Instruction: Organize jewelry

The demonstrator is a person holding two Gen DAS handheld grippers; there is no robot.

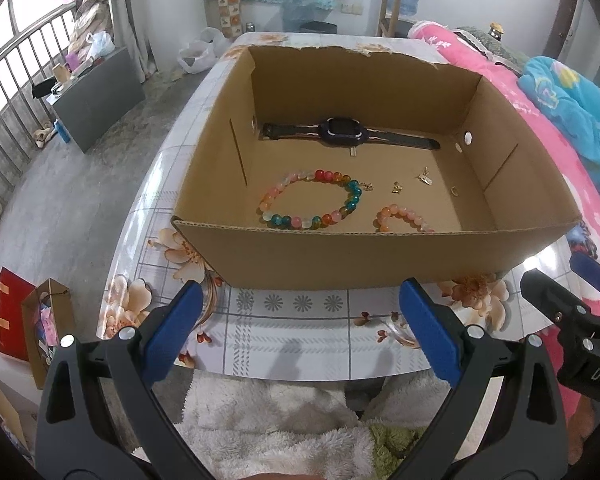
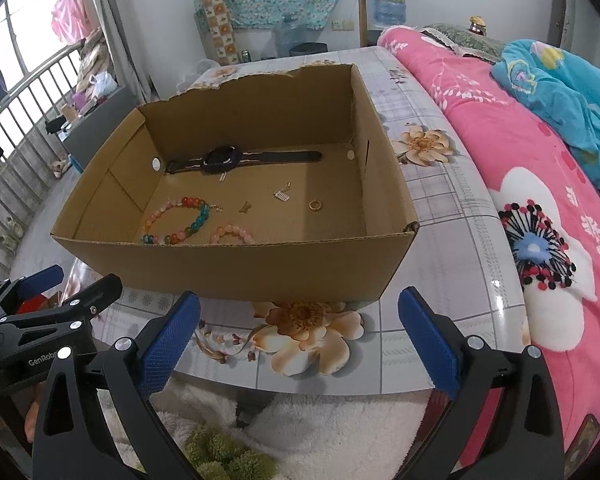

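Both grippers, left (image 1: 300,300) and right (image 2: 300,312), hang at six o'clock of the box (image 1: 340,256), jaws wide apart and holding nothing; the watch (image 1: 346,134) lies at twelve inside.

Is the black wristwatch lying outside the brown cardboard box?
No, the black wristwatch lies flat on the floor of the brown cardboard box, along its far wall.

Barred window (image 2: 16,80) at left, grey concrete floor (image 1: 80,184), pink floral bedding (image 2: 520,184), white wall (image 2: 440,0), daylight.
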